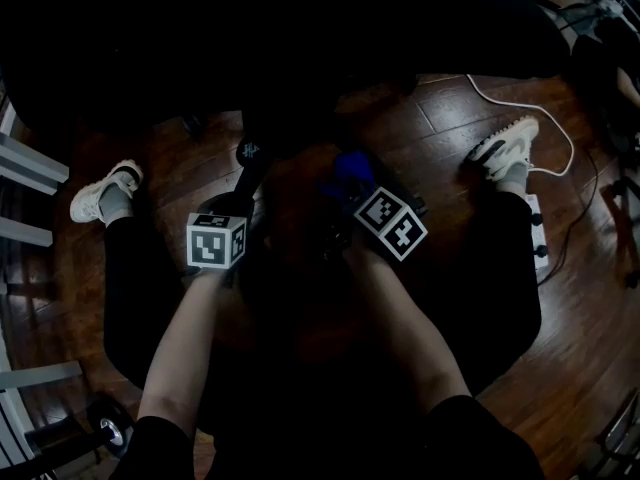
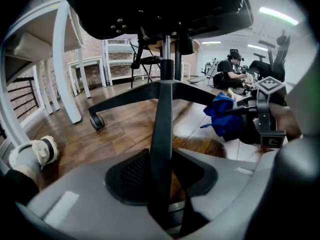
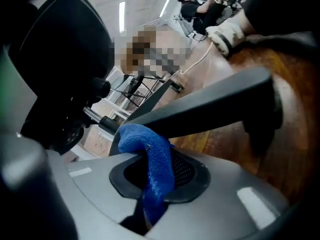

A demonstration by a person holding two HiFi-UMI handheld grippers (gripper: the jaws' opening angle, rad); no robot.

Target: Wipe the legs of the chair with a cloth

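A black office chair stands over the wood floor, its dark seat (image 1: 300, 28) filling the top of the head view. From its hub (image 2: 166, 86) one black leg (image 2: 161, 134) runs straight in between the jaws of my left gripper (image 2: 162, 176). Floor shows between that leg and the right pad, so the jaws are open around it. My right gripper (image 3: 155, 176) is shut on a blue cloth (image 3: 152, 159). The cloth's bunched top lies against another black leg (image 3: 215, 104). From the left gripper view, the cloth (image 2: 225, 116) hangs in front of the right gripper (image 2: 265, 116).
The person's white shoes (image 1: 105, 193) (image 1: 508, 148) stand either side of the chair base. A white cable (image 1: 520, 108) runs to a power strip (image 1: 540, 233). A caster (image 2: 96, 121) ends the far-left leg. White table legs (image 2: 65, 59) rise at left. People sit far back (image 2: 230, 69).
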